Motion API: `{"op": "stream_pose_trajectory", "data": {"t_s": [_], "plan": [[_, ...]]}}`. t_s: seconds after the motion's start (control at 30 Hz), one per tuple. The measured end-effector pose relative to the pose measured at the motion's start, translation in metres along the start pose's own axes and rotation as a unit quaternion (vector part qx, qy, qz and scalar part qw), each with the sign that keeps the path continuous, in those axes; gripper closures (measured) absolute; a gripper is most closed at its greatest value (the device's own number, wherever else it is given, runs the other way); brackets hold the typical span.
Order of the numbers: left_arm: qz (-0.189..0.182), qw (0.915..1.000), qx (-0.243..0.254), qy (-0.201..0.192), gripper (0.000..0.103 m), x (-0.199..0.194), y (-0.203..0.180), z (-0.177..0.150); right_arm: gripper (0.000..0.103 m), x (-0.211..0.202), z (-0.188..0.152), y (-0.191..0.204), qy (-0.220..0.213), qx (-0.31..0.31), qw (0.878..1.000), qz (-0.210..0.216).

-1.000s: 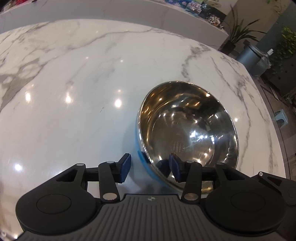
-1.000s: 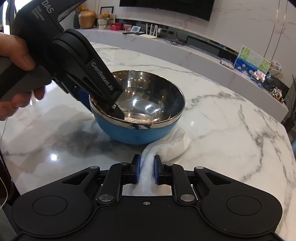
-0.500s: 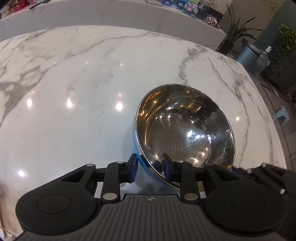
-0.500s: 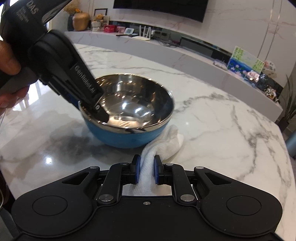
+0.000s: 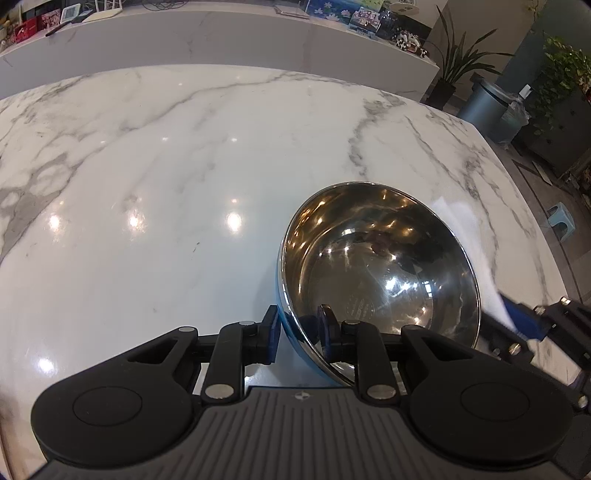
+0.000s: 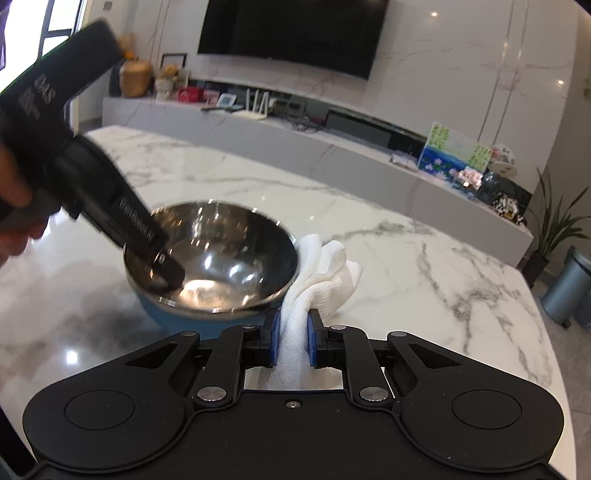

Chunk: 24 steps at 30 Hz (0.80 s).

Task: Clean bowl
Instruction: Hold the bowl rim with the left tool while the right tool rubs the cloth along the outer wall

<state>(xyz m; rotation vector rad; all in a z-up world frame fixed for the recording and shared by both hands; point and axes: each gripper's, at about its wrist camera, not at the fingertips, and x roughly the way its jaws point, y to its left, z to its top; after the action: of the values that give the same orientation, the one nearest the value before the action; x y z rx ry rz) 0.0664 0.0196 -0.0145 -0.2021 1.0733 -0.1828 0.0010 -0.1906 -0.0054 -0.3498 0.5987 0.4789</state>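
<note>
Straddling the near rim of the bowl [image 5: 376, 273], the left gripper [image 5: 298, 332] has 1 blue pad outside against the blue wall and the other inside on the steel, and its jaws are closing on that rim. In the right wrist view the same tool comes in from the left, its dark finger [image 6: 162, 266] dipping over the bowl's edge, with a hand [image 6: 14, 218] wrapped around its handle at the frame's border.

The bowl, polished steel inside and blue outside, stands upright on the white marble table [image 5: 155, 192], toward the table's right side as the left camera sees it. Ceiling lights glint off its inner curve.

The right gripper [image 6: 291, 341] is clamped narrow on a white cloth [image 6: 325, 273]; the cloth is pinched between the 2 blue pads and its loose folds bunch up ahead of them, just beside the bowl's outer wall. Whether the folds touch the bowl I cannot tell. From the left camera this gripper shows only as a blurred blue pad and black linkage at the bowl's right.

Beyond the table runs a long low cabinet [image 6: 295, 140] with small items on top, a dark screen [image 6: 291, 33] on the wall above it, and a grey bin [image 6: 569, 288] near a potted plant [image 6: 554, 225].
</note>
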Motion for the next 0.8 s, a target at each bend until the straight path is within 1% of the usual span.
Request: {"op": "stream_pose_trajectory", "data": {"t_s": [0.27,0.4,0.57,0.63,0.7,0.8], "plan": [[0.0,1.0,-0.001,0.001,0.083,0.0,0.002,0.001,0.09,0.001,-0.005,0.015,0.029,-0.013,0.999,0.02],[0.0,1.0,-0.002,0.001,0.083,0.001,0.002,0.0,0.09,0.005,-0.009,0.026,0.047,-0.028,0.998,0.038],[-0.003,1.0,-0.005,0.002,0.082,0.0,0.002,-0.001,0.09,0.007,-0.01,0.031,0.054,-0.037,0.997,0.042],[-0.007,0.9999,-0.009,0.006,0.08,0.001,0.002,-0.001,0.09,0.007,-0.01,0.031,0.055,-0.036,0.997,0.042],[-0.014,0.9997,-0.015,0.012,0.075,0.002,0.002,-0.002,0.09,0.008,-0.01,0.031,0.056,-0.038,0.997,0.041],[-0.022,0.9994,-0.019,0.017,0.072,0.004,0.001,-0.004,0.09,0.008,-0.009,0.03,0.057,-0.038,0.997,0.041]]}}
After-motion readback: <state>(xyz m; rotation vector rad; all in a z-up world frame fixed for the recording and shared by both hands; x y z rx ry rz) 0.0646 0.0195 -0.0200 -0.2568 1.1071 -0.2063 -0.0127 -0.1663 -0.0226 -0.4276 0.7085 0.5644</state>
